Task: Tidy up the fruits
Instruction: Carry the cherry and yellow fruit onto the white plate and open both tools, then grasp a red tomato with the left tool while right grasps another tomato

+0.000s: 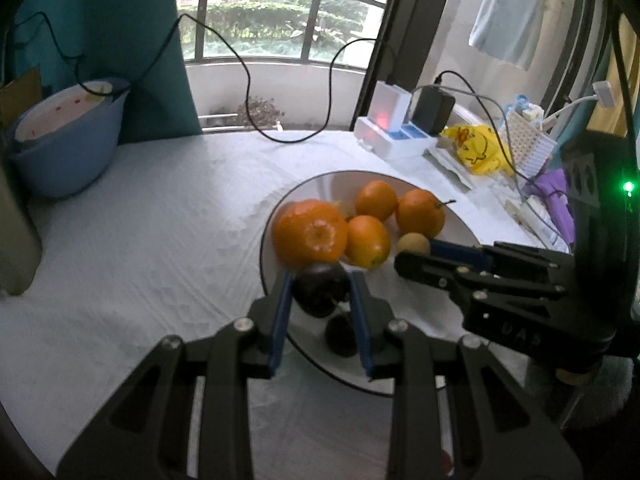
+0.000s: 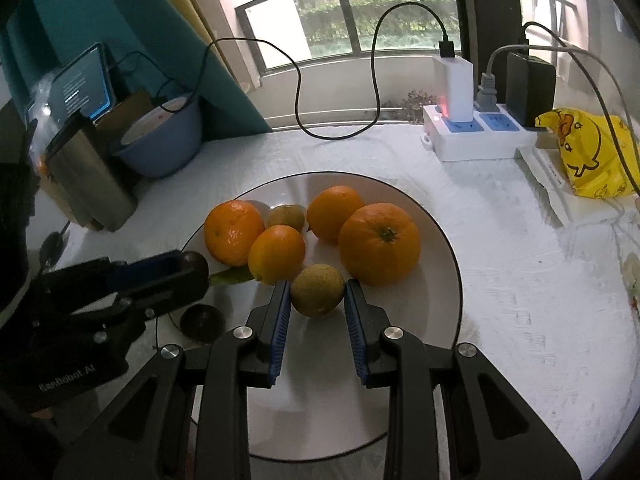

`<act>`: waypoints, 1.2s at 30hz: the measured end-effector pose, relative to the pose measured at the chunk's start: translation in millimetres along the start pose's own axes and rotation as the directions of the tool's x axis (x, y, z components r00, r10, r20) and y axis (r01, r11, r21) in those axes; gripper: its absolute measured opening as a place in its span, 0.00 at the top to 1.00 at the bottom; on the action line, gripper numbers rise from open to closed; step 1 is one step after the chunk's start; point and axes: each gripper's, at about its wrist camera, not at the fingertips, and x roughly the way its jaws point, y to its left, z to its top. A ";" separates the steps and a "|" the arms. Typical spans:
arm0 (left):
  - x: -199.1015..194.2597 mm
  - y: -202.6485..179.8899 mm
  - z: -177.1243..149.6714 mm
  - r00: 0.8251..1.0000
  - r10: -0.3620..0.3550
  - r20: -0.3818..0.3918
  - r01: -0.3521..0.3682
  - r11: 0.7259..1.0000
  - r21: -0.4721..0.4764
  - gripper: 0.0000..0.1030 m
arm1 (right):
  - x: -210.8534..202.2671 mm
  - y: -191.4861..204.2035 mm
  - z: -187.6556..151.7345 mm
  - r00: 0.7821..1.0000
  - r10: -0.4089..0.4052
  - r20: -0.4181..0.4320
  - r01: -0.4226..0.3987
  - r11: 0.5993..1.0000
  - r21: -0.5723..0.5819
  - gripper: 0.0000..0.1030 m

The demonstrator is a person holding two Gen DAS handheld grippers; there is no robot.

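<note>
A white plate (image 2: pixel 440 248) with a dark rim holds several oranges (image 2: pixel 379 243), two small brown-green fruits and two dark round fruits. In the left wrist view my left gripper (image 1: pixel 319 280) is shut on a dark purple fruit (image 1: pixel 318 289) over the plate's (image 1: pixel 460 232) near rim; a second dark fruit (image 1: pixel 340 334) lies just below it. In the right wrist view my right gripper (image 2: pixel 317 290) is shut on a small brown-green fruit (image 2: pixel 317 295) on the plate. The left gripper (image 2: pixel 192 270) shows there at the plate's left edge, beside the other dark fruit (image 2: pixel 202 322).
A blue basin (image 1: pixel 64 152) and a steel cup (image 2: pixel 90 176) stand at the left. A white power strip (image 2: pixel 472 136) with chargers and cables, a yellow bag (image 2: pixel 588 156) and white boxes crowd the right back. White cloth covers the table (image 1: pixel 160 240).
</note>
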 end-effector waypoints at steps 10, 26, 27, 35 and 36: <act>-0.2 -2.3 -0.1 1.000 0.001 -0.014 -0.001 1.000 -0.004 0.70 | -3.5 -0.1 -3.3 1.000 -0.005 0.003 0.005 1.000 0.018 0.69; -36.6 -11.1 -8.9 0.999 0.007 0.040 -0.007 1.000 -0.007 0.55 | -40.2 11.1 -18.9 0.999 -0.005 0.042 0.005 1.000 0.018 0.69; -38.9 -11.4 -10.4 0.999 0.008 0.042 -0.007 1.000 -0.008 0.55 | -42.3 12.1 -19.9 0.999 -0.006 0.044 0.005 1.000 0.017 0.69; -59.6 -14.9 -28.3 0.998 0.004 0.055 -0.004 1.000 -0.009 0.56 | -61.6 23.5 -32.3 0.998 -0.009 0.058 0.009 1.000 0.006 0.69; -61.7 -14.9 -30.4 0.998 0.004 0.055 -0.003 1.000 -0.009 0.56 | -63.7 25.2 -34.5 0.998 -0.008 0.060 0.008 1.000 0.003 0.69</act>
